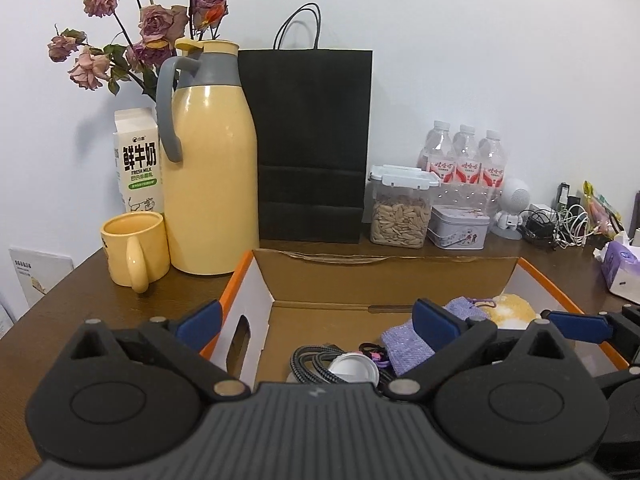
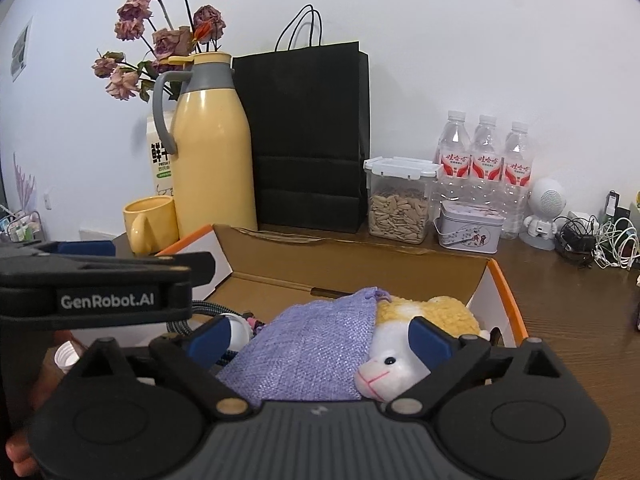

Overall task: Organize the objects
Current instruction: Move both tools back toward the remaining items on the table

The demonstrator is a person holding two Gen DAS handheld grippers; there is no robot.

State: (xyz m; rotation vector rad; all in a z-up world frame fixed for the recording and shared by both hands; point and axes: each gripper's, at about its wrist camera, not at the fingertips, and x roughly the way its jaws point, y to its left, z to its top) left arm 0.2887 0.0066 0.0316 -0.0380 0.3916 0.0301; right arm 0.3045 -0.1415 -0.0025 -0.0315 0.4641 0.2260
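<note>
A plain pale wall (image 1: 480,40) runs behind a dark brown wooden tabletop (image 1: 72,300), evenly lit and softly shadowed. Against the wall stand dried roses (image 1: 152,24) and a black paper bag (image 1: 312,144). A small picture (image 2: 20,50) hangs at far left.

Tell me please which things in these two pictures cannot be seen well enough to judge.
- Cardboard box: its near part is hidden by the gripper bodies in both views.
- White cap: left wrist view, what is under it is covered.
- Plush sheep: right wrist view, body partly under the purple pouch.
- Cables: too tangled and small to count.
</note>
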